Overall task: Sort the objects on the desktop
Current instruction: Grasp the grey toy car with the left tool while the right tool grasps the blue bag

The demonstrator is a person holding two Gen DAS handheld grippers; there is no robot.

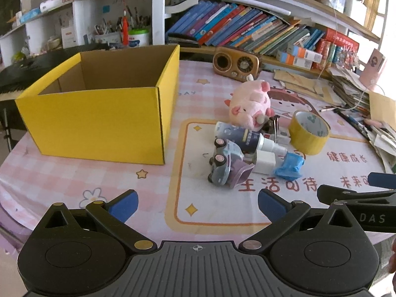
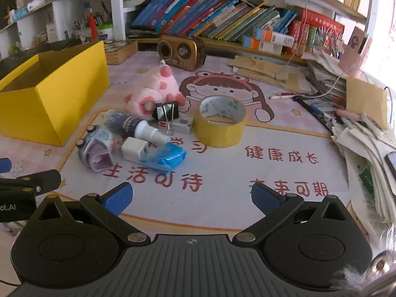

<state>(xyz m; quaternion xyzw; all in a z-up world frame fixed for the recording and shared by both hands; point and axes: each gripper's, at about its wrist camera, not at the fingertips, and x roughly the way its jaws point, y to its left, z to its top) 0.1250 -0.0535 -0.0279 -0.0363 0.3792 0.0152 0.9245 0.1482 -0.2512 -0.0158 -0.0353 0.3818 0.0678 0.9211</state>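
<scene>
An open yellow cardboard box [image 1: 99, 121] [image 2: 49, 104] stands on the left of the pink desk mat. To its right lies a cluster: a pink plush pig [image 1: 250, 104] [image 2: 153, 91], a spray bottle [image 1: 245, 136] [image 2: 135, 126], a toy car [image 1: 226, 164] [image 2: 96, 148], a white charger block [image 1: 264, 162] [image 2: 133, 148], a blue plastic-wrapped packet [image 1: 290, 167] [image 2: 165, 159], a black binder clip [image 2: 167, 112] and a yellow tape roll [image 1: 308, 132] [image 2: 220, 121]. My left gripper [image 1: 198, 205] is open, short of the cluster. My right gripper [image 2: 191, 198] is open too, holding nothing.
A brown retro radio [image 1: 236, 63] [image 2: 182, 49] sits behind the cluster. Leaning books [image 1: 235, 27] fill the shelf at the back. Pens and stacked papers [image 2: 366, 133] crowd the right edge. The other gripper's arm [image 1: 356, 198] shows at the right of the left wrist view.
</scene>
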